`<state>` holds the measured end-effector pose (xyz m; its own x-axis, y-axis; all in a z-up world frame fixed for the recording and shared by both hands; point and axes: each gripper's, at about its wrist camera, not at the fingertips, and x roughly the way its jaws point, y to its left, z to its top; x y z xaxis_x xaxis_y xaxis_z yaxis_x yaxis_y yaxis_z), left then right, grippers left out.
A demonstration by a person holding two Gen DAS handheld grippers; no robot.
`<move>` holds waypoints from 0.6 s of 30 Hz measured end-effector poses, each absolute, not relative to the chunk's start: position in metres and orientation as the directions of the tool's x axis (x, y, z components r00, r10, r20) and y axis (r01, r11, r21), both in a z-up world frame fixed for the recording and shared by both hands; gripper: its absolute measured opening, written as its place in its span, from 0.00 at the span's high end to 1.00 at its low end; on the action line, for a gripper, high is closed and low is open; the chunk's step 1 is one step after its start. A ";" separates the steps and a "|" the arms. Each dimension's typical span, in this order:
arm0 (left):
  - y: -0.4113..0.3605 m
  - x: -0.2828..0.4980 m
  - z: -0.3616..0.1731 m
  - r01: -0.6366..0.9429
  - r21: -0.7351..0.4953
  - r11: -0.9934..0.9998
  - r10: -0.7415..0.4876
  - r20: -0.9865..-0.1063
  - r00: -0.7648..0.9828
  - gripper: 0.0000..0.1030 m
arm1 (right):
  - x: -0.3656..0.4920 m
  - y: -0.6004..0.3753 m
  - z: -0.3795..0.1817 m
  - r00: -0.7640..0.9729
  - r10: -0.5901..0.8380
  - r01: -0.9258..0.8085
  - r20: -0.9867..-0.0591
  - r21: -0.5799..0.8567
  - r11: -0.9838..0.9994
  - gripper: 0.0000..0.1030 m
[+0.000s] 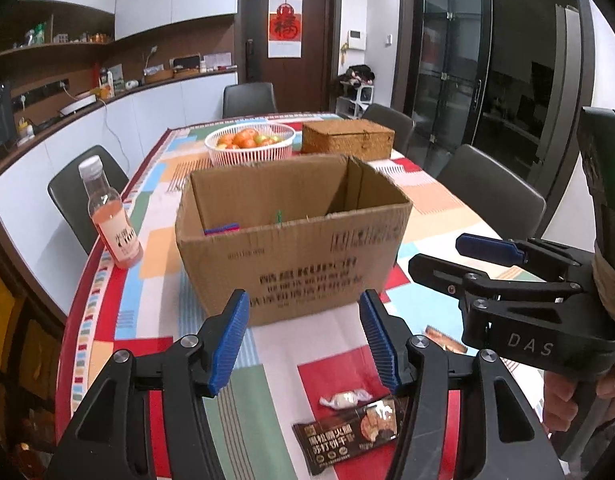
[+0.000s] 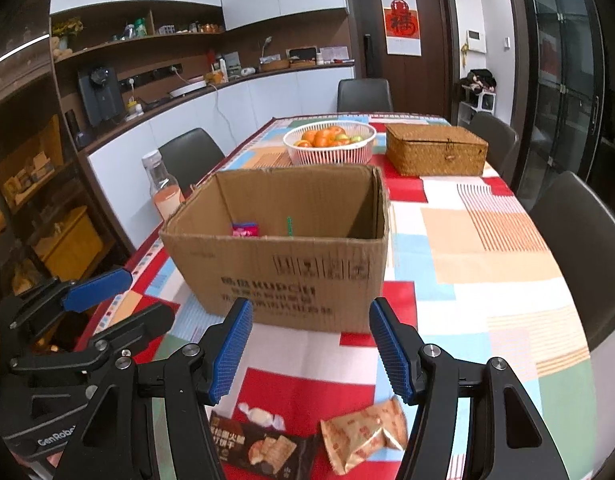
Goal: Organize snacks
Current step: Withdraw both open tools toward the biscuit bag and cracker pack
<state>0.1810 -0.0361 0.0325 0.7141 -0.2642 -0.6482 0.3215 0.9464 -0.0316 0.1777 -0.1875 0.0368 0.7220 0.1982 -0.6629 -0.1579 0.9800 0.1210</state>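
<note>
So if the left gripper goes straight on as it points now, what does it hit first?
Probably the near wall of the cardboard box, seen between the open left gripper fingers; depth is unclear, so the tablecloth before it might come first.

Fruit basket (image 2: 329, 142), wicker box (image 2: 437, 150), bottle (image 1: 109, 216).

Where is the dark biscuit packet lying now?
The dark biscuit packet lies on the tablecloth before the cardboard box, beside a white candy and an orange packet.

A brown cardboard box (image 2: 283, 264) sits on a patchwork-patterned counter (image 2: 487, 248) of red, blue, peach. The white basket (image 2: 329, 148) holds orange fruit.
</note>
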 end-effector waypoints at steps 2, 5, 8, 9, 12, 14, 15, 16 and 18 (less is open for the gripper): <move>-0.035 0.179 0.028 0.321 -0.028 0.947 -0.259 -0.659 0.706 0.45 | 0.175 -0.186 0.033 0.714 0.197 -0.161 -0.671 0.116 0.980 0.40; -0.036 0.176 0.021 0.326 -0.022 0.945 -0.255 -0.673 0.694 0.45 | 0.171 -0.186 0.026 0.699 0.199 -0.166 -0.687 0.116 0.979 0.40; -0.037 0.172 0.012 0.334 -0.018 0.943 -0.253 -0.693 0.675 0.44 | 0.167 -0.186 0.020 0.687 0.193 -0.168 -0.700 0.105 0.980 0.40; -0.038 0.171 0.010 0.335 -0.018 0.942 -0.252 -0.698 0.671 0.44 | 0.165 -0.187 0.016 0.681 0.184 -0.167 -0.708 0.095 0.981 0.40; -0.040 0.168 -0.001 0.349 -0.018 0.937 -0.254 -0.721 0.644 0.44 | 0.161 -0.190 0.009 0.666 0.167 -0.160 -0.727 0.079 0.984 0.40; -0.044 0.164 -0.008 0.361 -0.018 0.932 -0.256 -0.738 0.624 0.44 | 0.158 -0.193 0.003 0.655 0.159 -0.155 -0.739 0.074 0.985 0.40; -0.045 0.164 -0.011 0.366 -0.020 0.930 -0.258 -0.745 0.615 0.44 | 0.157 -0.194 0.001 0.650 0.156 -0.152 -0.744 0.073 0.986 0.40; -0.047 0.163 -0.015 0.372 -0.024 0.928 -0.261 -0.753 0.604 0.44 | 0.156 -0.195 -0.003 0.643 0.154 -0.149 -0.751 0.074 0.986 0.40; -0.050 0.163 -0.022 0.381 -0.036 0.924 -0.268 -0.773 0.575 0.44 | 0.153 -0.199 -0.009 0.628 0.153 -0.143 -0.763 0.080 0.986 0.40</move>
